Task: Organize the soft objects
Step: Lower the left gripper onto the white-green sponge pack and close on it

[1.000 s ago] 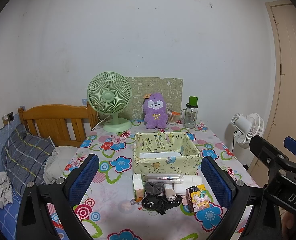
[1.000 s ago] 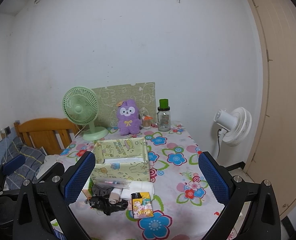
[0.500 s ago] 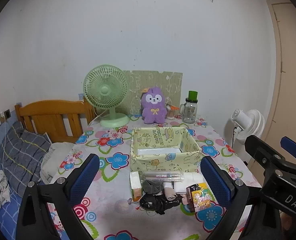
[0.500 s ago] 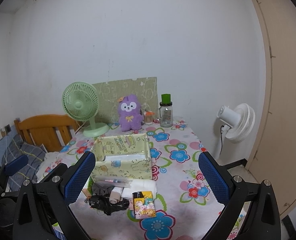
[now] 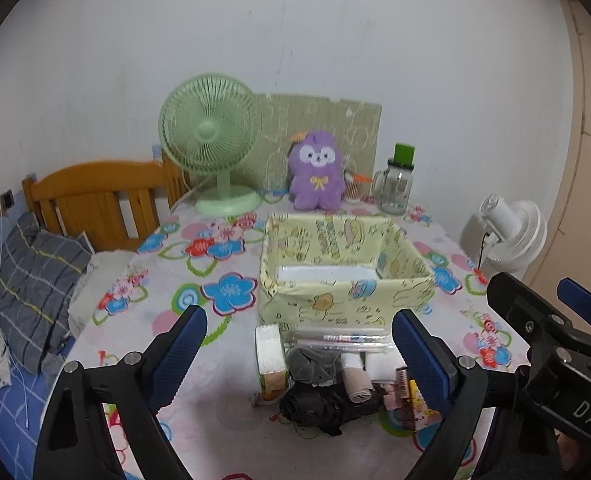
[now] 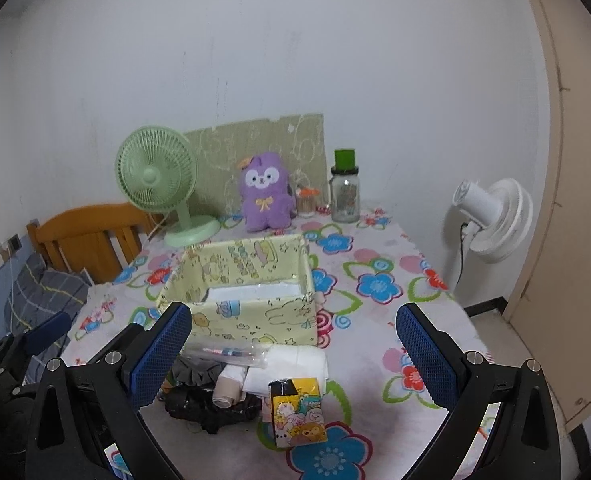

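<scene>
Left wrist view: the left gripper (image 5: 297, 354) stands apart, its jaws having just narrowed a little with nothing between them. Its yellow box (image 5: 335, 276) looks empty, while the pile of soft things (image 5: 327, 384) lies on the tablecloth (image 5: 143, 280) just in front.

Right wrist view: the right gripper (image 6: 293, 354) is spread wide and empty above that pile. Sorting appears not yet begun.

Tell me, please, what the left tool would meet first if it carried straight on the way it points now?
Probably the pile of small items, around the grey cloth and black cloth before the yellow box. The left tool is open and empty; depth is uncertain.
</scene>
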### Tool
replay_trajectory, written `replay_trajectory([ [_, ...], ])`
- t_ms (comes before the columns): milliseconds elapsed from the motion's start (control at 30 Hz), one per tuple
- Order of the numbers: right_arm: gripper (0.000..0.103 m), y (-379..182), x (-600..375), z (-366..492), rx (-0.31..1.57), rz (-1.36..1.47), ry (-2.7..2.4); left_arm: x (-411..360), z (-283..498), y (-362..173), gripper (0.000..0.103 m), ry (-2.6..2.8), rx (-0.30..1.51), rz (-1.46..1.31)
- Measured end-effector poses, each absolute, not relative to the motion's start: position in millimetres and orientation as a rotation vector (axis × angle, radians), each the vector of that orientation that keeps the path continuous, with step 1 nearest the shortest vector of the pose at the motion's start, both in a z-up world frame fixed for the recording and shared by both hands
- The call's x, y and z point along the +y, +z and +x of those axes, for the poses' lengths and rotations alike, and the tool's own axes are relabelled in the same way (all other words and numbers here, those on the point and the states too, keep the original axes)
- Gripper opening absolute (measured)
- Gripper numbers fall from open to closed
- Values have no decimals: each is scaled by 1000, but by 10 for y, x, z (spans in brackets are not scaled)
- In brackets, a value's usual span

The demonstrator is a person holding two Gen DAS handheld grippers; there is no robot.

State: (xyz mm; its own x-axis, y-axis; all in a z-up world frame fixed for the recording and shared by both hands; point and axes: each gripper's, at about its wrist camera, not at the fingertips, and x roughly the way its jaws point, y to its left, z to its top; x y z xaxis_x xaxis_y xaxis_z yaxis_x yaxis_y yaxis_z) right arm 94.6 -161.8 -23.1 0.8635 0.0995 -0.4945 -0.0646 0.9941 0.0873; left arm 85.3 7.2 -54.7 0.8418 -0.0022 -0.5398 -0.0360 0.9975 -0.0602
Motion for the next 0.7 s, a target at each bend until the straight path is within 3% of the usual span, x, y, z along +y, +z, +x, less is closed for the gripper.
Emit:
replay_trajectory([
  [367,101,-701,-1555,1364,640,66,94,119,1239,-1027,89,36,706,-77],
  [700,99,-969,-1366,1654,727,60,130,265,1457,-1248,68,60,779,-97],
])
